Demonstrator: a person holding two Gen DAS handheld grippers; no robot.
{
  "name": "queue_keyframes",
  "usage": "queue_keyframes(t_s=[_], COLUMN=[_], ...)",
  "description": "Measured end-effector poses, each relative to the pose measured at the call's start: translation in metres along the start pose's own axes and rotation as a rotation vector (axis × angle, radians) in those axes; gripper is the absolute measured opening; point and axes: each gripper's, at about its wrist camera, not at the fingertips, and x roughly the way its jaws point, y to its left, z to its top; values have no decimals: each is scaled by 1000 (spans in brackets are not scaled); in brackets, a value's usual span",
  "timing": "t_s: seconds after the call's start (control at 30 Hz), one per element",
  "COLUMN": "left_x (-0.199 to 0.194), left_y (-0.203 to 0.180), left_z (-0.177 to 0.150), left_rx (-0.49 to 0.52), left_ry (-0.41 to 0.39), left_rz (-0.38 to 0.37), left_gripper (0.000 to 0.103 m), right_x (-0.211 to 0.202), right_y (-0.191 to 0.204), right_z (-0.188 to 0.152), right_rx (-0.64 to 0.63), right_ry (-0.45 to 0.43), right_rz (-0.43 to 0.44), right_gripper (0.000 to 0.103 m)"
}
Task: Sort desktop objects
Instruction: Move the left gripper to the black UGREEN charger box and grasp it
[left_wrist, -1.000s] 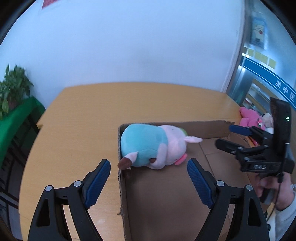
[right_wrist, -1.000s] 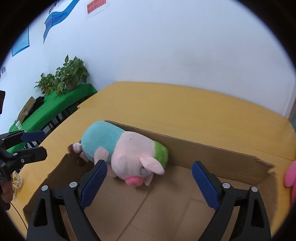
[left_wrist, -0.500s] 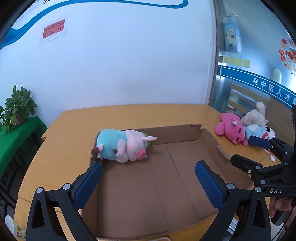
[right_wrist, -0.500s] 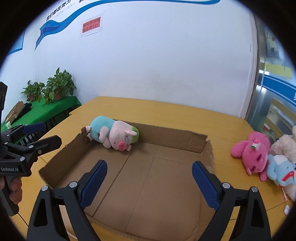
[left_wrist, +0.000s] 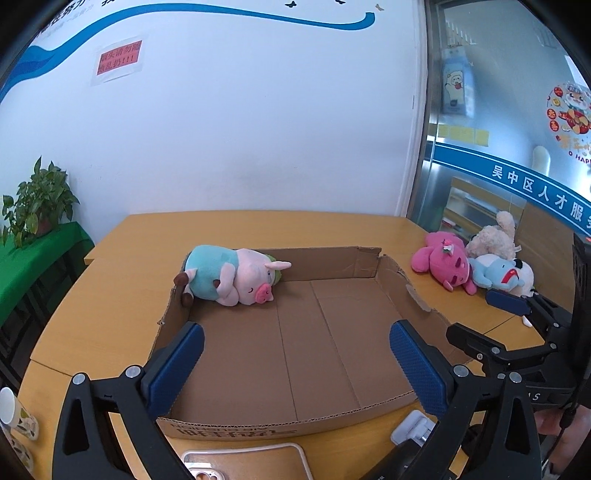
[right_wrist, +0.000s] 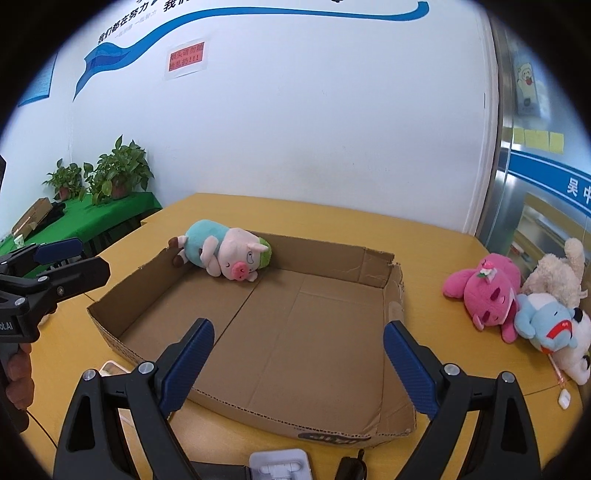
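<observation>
A shallow cardboard box (left_wrist: 295, 426) (right_wrist: 122, 341) lies on the wooden table. A pink pig plush in a teal shirt (left_wrist: 231, 280) (right_wrist: 225, 251) lies in its far left corner. A pink plush (left_wrist: 441, 264) (right_wrist: 484, 291), a cream plush (left_wrist: 493, 236) (right_wrist: 554, 275) and a light blue plush (left_wrist: 496, 273) (right_wrist: 546, 321) lie together on the table right of the box. My left gripper (left_wrist: 295, 362) is open and empty above the box's near edge. My right gripper (right_wrist: 297, 360) is open and empty, also over the near edge.
A phone (left_wrist: 247, 461) lies at the table's near edge, with a paper cup (left_wrist: 14, 411) at the near left. A green-covered side table with potted plants (right_wrist: 110, 177) stands to the left. A white wall is behind, a glass door at right.
Both grippers have pulled back and up from the pig plush in the box, staying open. The whole box and the plush pile at right have come into view.
</observation>
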Motion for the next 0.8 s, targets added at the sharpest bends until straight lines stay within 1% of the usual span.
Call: queue_keyframes(t_s=[0.1,0.2,0.3,0.4,0.47,0.53,0.6,0.67,0.7,0.77,0.8], left_x=[8,13,16,16,15,15,14,13,13,15,17], left_y=[7,14,21,24,25,24,24,23,22,20,19], left_z=[-4,-12,-20,-27,-36,-49,-67,-87,-97,-116,-125], left_rx=[-19,-27,-34,-32,-28,-26,-20,-26,-36,-63,-75], left_ry=[21,37,58,75,88,126,170,205,222,246,267], left_rz=[0,-16,-10,-14,-12,-25,-53,-93,-112,-133,-146], left_gripper=[102,102,102,102,102,102,102,102,102,102,102], right_x=[1,3,7,9,6,0,-8,-15,-16,-16,-15], right_y=[0,2,3,5,4,4,4,3,3,5,7], right_z=[-4,-6,-8,-13,-20,-36,-59,-90,-108,-133,-140], right_rx=[-3,-12,-20,-25,-38,-64,-93,-118,-123,-116,-108], right_ry=[11,18,33,44,48,66,103,168,217,297,317], right_rz=[8,13,15,41,104,234,344,438,470,484,487], right_gripper=[94,94,94,94,94,94,94,94,94,94,94])
